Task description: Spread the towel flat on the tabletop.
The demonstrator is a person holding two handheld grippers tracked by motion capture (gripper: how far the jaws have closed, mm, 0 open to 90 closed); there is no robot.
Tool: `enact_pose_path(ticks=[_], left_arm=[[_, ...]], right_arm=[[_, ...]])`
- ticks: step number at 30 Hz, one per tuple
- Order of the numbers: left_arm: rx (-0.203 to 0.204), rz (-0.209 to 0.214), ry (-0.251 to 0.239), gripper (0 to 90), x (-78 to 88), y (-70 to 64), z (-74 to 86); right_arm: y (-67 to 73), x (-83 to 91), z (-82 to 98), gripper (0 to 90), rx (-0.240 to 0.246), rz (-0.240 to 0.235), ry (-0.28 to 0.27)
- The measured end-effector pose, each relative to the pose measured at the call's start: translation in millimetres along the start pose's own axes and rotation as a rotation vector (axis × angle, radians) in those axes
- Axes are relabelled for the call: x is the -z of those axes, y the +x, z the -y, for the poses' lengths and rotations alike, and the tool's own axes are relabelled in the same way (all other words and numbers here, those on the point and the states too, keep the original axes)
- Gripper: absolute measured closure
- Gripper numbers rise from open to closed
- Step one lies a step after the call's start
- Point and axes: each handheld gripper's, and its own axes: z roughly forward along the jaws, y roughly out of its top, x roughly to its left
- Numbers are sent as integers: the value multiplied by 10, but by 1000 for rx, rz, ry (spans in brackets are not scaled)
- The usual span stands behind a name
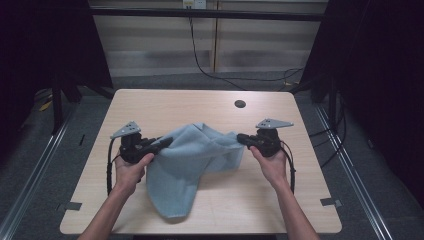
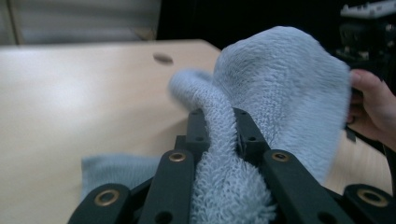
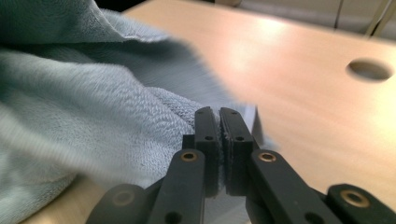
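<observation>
Pale blue terry cloth, a towel (image 1: 192, 165), is caught at two points and partly raised off the tabletop (image 1: 165, 102). The left gripper (image 1: 162, 143) has its fingers (image 2: 198, 128) clamped on a thick bunched roll of the towel's edge, the pile squeezed between them in the left gripper view. The right gripper (image 1: 241, 137) has its fingers (image 3: 206, 128) pressed almost together on a thin fold of the towel's opposite edge, seen in the right gripper view. Between the two grips the towel rises in a hump; its near end hangs down and lies crumpled on the tabletop, toward the person's side, reaching close to the front edge. A dark round hole (image 1: 240, 104) in the tabletop sits beyond the towel, on the far side from the person.

Judging by this, the step in hand is the lift: both edges are taken and the cloth is coming up so it can be spread or folded. The next move would call for drawing the two hands apart from the towel's middle until the held edge goes taut, while raising enough for the trailing end to clear the tabletop. The left grip holds a bunch rather than a clean corner, so the cloth may hang twisted and need re-gripping.
</observation>
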Motion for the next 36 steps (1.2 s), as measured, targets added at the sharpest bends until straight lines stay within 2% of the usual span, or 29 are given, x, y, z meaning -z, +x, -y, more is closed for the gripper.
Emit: enact_pose_path(ticks=[2,3,5,7,9,10,12,14,17,19,20,22,24,26,27,28,29,30,31,32,33,34,35,36], left_arm=[[-17,-9,-39,793,102,-50,-78],[-34,-27,-54,793,154,-89,-98],[-54,-11,-30,790,203,-140,-59],[-91,-19,14,788,243,-182,48],[-97,4,84,769,271,-191,207],[-106,3,130,765,294,-193,325],[-86,21,183,761,323,-199,500],[-84,43,226,752,333,-226,605],[-92,72,290,698,350,-308,719],[-85,68,296,624,376,-341,744],[-75,77,286,600,391,-339,735],[-65,80,257,550,411,-316,673],[-52,61,218,500,412,-280,557],[-49,57,184,484,364,-234,437],[-47,53,173,484,316,-205,384],[-48,44,167,483,253,-174,340],[-50,35,173,483,173,-147,305],[-53,22,182,477,58,-119,284],[-62,7,197,462,-37,-102,276],[-62,2,205,462,-112,-94,278],[-61,4,217,460,-207,-88,281],[-80,-2,242,455,-333,-109,278],[-108,3,261,432,-422,-145,274],[-126,9,276,432,-487,-175,270]], right_arm=[[29,131,-104,867,13,6,-43],[47,171,-133,867,15,4,-55],[162,291,-174,868,53,5,-56],[191,306,-155,867,60,3,-42],[267,337,-24,867,76,-12,2],[292,340,40,866,75,-17,17],[377,355,270,866,78,-31,62],[447,359,454,865,88,-42,103],[522,338,735,860,84,-55,194],[558,333,866,833,94,-75,241],[567,342,885,809,121,-80,241],[542,357,852,726,110,-86,227],[475,360,756,633,81,-80,176],[389,307,623,545,60,-78,132],[362,268,577,509,49,-78,131],[303,127,475,439,44,-82,125],[303,127,475,439,44,-82,125],[285,39,432,397,37,-87,128],[260,-170,371,357,35,-109,136],[260,-170,371,357,35,-109,136],[251,-240,365,332,36,-121,135],[245,-332,365,278,27,-141,144],[244,-507,403,230,12,-185,173],[244,-507,403,230,12,-185,173]])
